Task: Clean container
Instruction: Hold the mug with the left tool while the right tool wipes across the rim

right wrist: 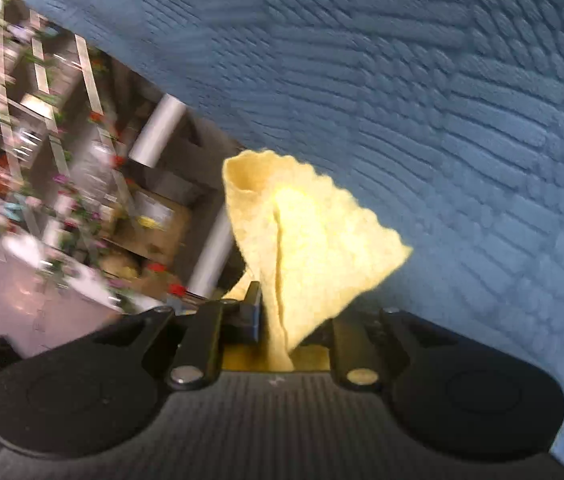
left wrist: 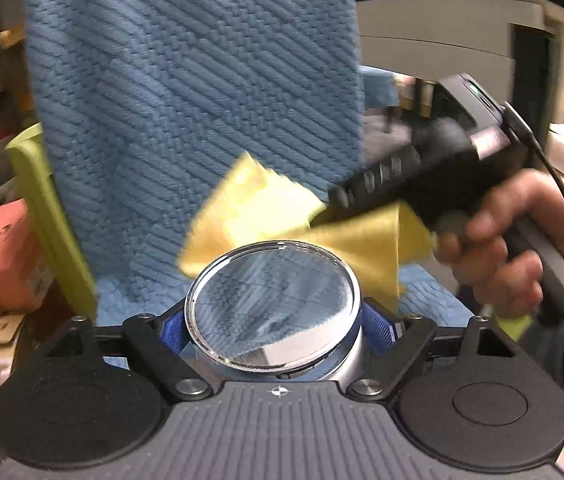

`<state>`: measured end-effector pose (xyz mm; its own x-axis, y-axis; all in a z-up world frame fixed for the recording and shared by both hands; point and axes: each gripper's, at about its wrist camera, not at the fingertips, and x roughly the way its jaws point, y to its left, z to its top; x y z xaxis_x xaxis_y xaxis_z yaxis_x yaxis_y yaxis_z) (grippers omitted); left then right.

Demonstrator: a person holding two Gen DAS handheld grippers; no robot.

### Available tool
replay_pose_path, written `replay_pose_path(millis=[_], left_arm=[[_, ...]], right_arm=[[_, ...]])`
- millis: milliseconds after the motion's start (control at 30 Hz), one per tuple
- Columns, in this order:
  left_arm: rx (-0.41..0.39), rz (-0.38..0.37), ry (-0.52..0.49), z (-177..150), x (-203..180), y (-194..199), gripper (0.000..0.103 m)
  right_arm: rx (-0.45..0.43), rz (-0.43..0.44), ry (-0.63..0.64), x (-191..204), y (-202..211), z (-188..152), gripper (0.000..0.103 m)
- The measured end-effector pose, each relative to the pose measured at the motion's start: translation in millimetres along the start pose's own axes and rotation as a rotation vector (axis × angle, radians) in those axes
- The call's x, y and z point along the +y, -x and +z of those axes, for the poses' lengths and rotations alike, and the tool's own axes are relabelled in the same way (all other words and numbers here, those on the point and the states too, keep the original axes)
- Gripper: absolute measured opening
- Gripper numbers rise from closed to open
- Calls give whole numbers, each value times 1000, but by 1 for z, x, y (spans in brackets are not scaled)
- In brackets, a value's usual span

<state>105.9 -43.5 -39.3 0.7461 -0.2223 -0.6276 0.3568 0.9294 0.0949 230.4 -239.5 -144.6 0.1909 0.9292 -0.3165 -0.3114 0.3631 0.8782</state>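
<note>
My left gripper (left wrist: 278,324) is shut on a round metal container (left wrist: 274,304) with a clear lid, held between its blue pads (left wrist: 378,320). In the left wrist view my right gripper (left wrist: 324,210), held in a hand, is shut on a yellow cloth (left wrist: 258,208) just beyond the container's far rim. In the right wrist view the right gripper (right wrist: 278,320) is shut on the yellow cloth (right wrist: 306,240), which sticks up in a folded peak. The container is out of that view.
A blue textured mat (left wrist: 186,100) covers the surface below; it also fills the right wrist view (right wrist: 442,120). A green board (left wrist: 50,216) and a red box (left wrist: 2,256) sit at the left. Cluttered shelves (right wrist: 42,140) lie beyond the mat's edge.
</note>
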Motion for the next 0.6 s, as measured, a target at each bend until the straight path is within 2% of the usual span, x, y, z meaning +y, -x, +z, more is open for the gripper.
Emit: replay_pose_path(millis=[33, 67, 267, 333, 433, 500, 600], left_arm=[[-1, -32, -26, 0, 4, 1, 87], [-1, -65, -52, 0, 8, 2, 87], [-4, -223, -177, -1, 28, 3, 87], [-4, -271, -203, -1, 35, 3, 87], [4, -335, -267, 1, 41, 3, 87], [7, -365, -289, 2, 45, 3, 87], [8, -399, -319, 3, 49, 2, 87]], right_arm=[[-11, 38, -5, 2, 1, 1, 18], [-5, 34, -7, 0, 0, 0, 18], [49, -45, -16, -7, -11, -6, 18], [39, -26, -8, -2, -11, -3, 18], [11, 93, -29, 7, -8, 1, 18], [18, 95, -32, 7, -12, -1, 18], [47, 48, -44, 1, -21, -2, 18]])
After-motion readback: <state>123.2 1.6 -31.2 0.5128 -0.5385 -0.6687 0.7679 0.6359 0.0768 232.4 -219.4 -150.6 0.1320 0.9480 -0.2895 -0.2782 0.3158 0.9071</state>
